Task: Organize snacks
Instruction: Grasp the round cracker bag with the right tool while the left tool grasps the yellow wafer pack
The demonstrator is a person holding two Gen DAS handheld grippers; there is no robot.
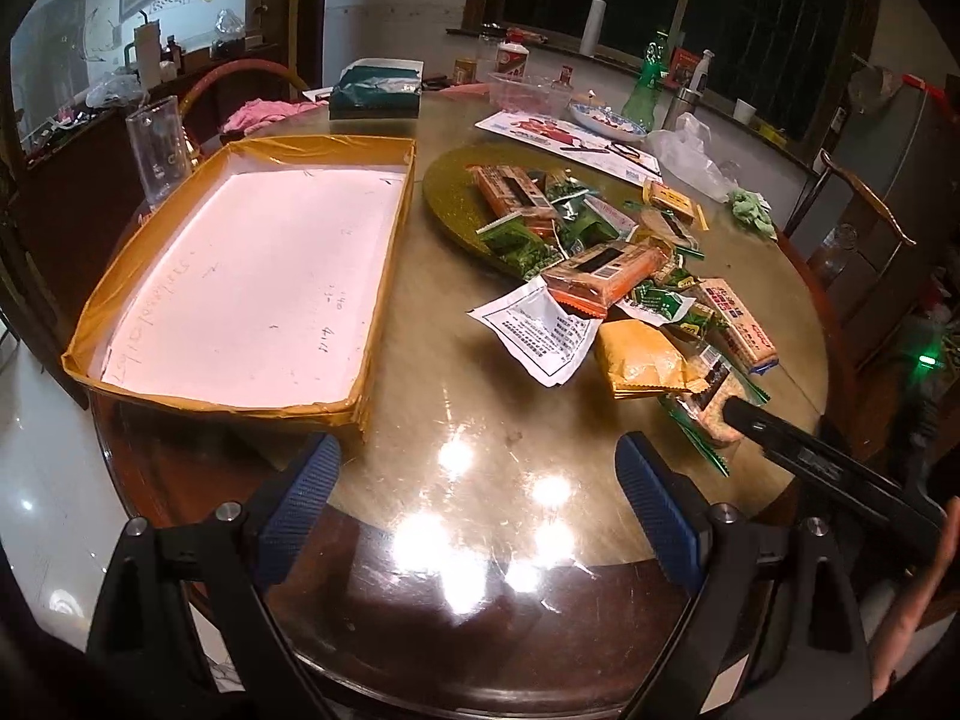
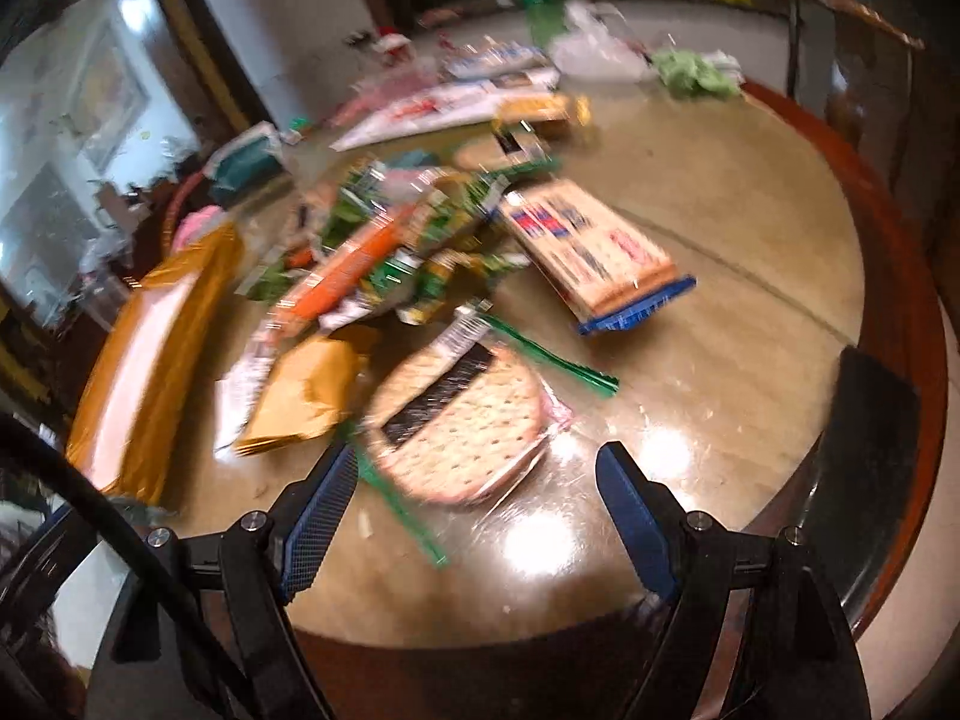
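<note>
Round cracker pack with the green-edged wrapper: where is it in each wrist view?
Left wrist: cracker pack sits lower right at the near end of the snack pile, partly hidden by the right gripper.
Right wrist: lower centre, just ahead of the open fingers.
Shared landmark: yellow packet beside it.

We count two orange packs [image 1: 600, 279] [image 1: 510, 192], one yellow pouch [image 1: 645, 363], one cracker pack [image 2: 462, 420], one box [image 1: 252, 282], one glass [image 1: 157, 147].
</note>
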